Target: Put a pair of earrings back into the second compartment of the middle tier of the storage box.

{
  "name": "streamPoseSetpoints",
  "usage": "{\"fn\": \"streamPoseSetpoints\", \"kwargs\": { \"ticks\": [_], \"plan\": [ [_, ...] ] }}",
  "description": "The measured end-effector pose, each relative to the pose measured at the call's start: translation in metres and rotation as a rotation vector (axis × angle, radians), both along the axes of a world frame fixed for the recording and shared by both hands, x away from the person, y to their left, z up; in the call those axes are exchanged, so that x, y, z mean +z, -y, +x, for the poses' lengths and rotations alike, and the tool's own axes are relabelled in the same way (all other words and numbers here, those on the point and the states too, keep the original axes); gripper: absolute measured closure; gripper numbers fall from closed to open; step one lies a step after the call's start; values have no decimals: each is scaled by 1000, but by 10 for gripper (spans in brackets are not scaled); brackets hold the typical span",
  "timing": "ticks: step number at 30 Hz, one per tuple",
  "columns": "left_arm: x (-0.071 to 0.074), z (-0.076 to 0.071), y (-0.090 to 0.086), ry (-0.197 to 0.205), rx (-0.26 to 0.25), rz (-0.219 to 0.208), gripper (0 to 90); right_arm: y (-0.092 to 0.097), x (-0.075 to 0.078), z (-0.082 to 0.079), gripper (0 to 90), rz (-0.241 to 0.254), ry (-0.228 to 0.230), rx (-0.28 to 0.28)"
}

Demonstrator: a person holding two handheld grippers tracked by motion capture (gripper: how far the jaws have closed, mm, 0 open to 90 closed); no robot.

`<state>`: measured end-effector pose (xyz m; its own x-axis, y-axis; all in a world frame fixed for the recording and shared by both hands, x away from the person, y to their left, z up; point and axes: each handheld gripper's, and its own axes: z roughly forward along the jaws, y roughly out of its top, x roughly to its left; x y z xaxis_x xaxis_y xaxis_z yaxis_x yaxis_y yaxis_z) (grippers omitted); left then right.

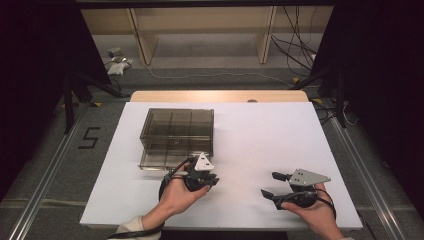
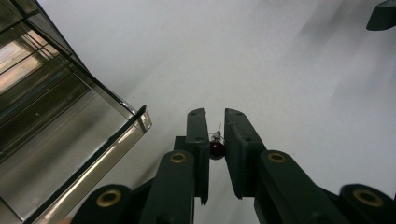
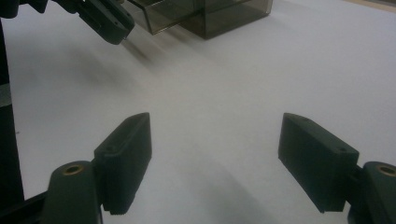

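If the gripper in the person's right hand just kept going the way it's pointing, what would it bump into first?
Probably nothing soon. The right gripper, jaws wide open, points across bare white table. Farther along that line stand the left gripper and the smoky clear box; which it would meet first is hard to judge.

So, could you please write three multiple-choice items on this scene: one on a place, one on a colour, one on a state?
1. Where does the smoky clear box stand relative to the left claw?
A. Just beyond it on the white table
B. Beside the right claw
C. On the floor

2. What colour is the small bead between the left claw's jaws?
A. Yellow
B. Dark red
C. Blue

3. How do the right claw's jaws stand?
A. Shut on a cup
B. Shut tight
C. Wide open, nothing between

Answers: 1 A, the high view shows the box ahead of that hand; 2 B, seen in the left gripper view; 3 C, bare table shows between them.
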<state>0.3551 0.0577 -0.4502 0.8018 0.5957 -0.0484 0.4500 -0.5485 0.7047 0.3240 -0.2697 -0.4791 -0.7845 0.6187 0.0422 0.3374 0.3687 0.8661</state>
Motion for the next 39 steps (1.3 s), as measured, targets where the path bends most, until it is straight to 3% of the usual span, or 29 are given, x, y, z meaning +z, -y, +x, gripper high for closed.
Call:
{"fn": "streamPoseSetpoints", "kwargs": {
  "ticks": [39],
  "plan": [
    [19, 3, -16, 34, 36, -37, 799, 0, -1, 0, 271, -13, -16, -4]
  ]
}}
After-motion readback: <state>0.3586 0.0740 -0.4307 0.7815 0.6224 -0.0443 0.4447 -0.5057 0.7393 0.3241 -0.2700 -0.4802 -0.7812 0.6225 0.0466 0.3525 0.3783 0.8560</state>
